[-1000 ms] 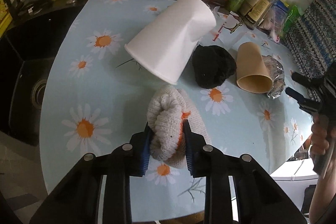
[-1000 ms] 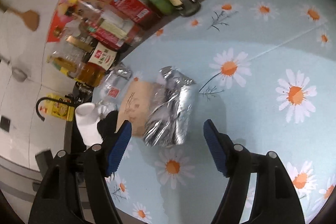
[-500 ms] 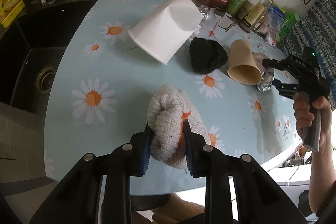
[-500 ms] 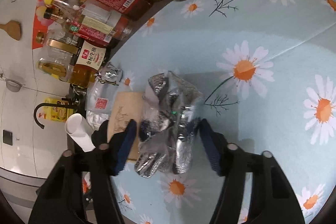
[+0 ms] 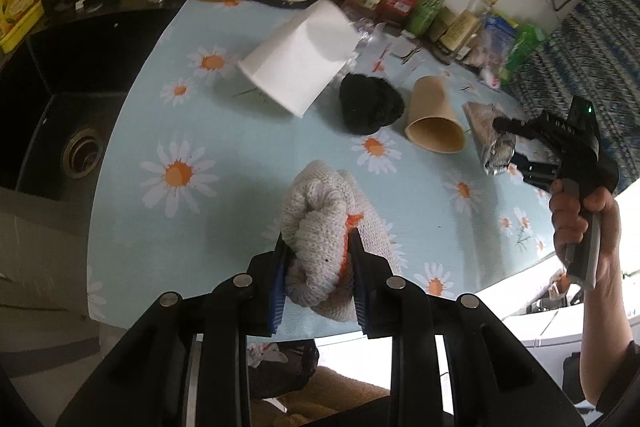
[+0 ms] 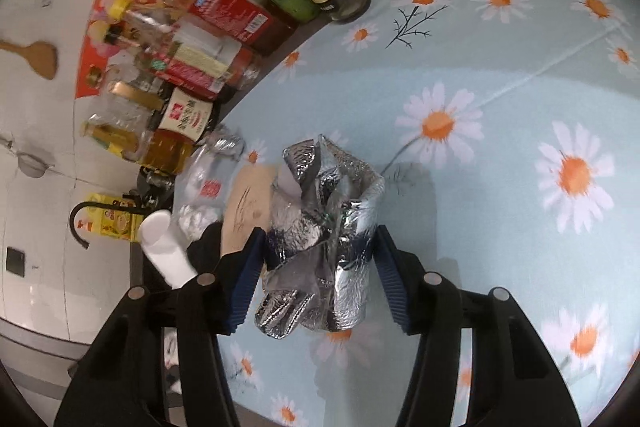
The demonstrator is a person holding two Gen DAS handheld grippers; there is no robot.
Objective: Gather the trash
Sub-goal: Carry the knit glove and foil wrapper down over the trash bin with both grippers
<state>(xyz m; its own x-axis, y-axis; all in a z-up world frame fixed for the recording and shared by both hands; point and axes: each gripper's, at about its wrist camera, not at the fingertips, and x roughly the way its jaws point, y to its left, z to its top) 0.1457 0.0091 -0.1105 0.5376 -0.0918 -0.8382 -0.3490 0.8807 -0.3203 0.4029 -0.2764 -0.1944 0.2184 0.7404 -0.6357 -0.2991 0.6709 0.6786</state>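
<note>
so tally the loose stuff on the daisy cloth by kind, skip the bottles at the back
Paper cups: 2, white cup, tan cup
Knitted bundles: 2, grey-white one clamped in the left gripper, black one on the cloth
Foil wrappers: 1, crumpled silver wrapper between the right gripper fingers
Total: 5

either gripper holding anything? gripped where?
Left gripper is shut on the knit glove, across its bunched lower part. Right gripper is shut on the foil bag, across its middle.
</note>
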